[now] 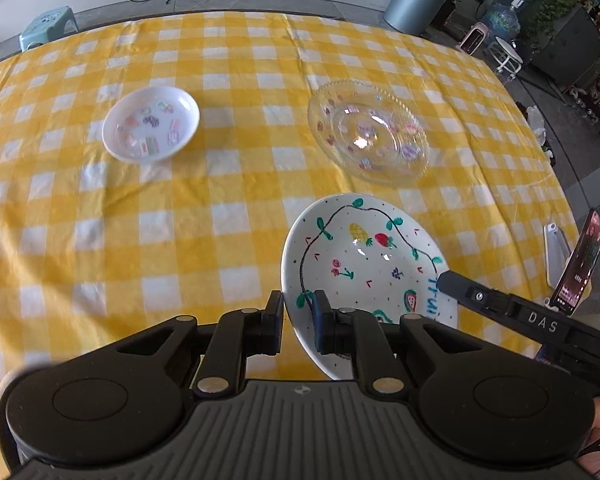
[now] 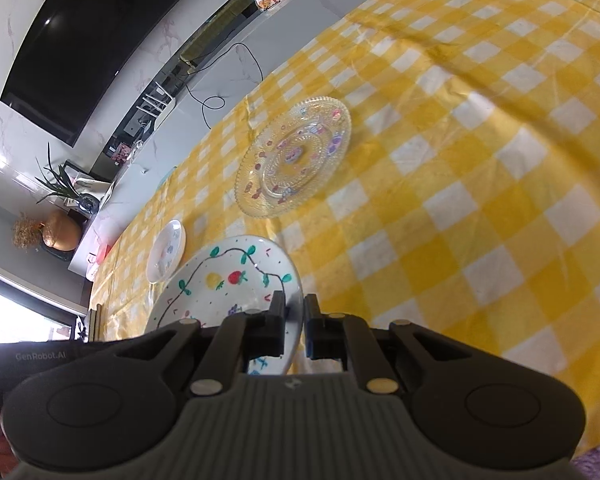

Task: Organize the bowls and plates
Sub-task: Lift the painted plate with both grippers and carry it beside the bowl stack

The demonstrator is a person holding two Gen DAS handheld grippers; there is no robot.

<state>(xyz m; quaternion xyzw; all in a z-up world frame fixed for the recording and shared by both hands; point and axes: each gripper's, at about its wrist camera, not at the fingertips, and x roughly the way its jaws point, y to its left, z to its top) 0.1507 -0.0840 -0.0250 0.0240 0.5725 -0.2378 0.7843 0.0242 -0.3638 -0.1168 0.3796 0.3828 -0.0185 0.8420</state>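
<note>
The left claw, seen from the left wrist, pinches the near rim of the painted plate, 1 finger on each side of the edge, and the plate looks tilted and lifted off the yellow checked table; the right claw reaches in from the right side of this view, its finger touching the plate's opposite rim; further back on the table sit a small white dish on the left and a clear glass plate on the right, well apart from each other; the dish bears small coloured shapes, though whether stickers or loose pieces cannot be told; the glass plate shows printed motifs and appears otherwise to hold nothing; a phone stands propped at the right edge.

From the right wrist, the right claw is pressed onto the painted plate's rim, which passes between its 2 fingers; the glass plate lies ahead and the small white dish to the left, both flat on the table.

The step in hand seems to be carrying the painted plate with both claws toward a stack; the next move likely calls for levelling it, centring it over the glass plate, then releasing both grips evenly.
</note>
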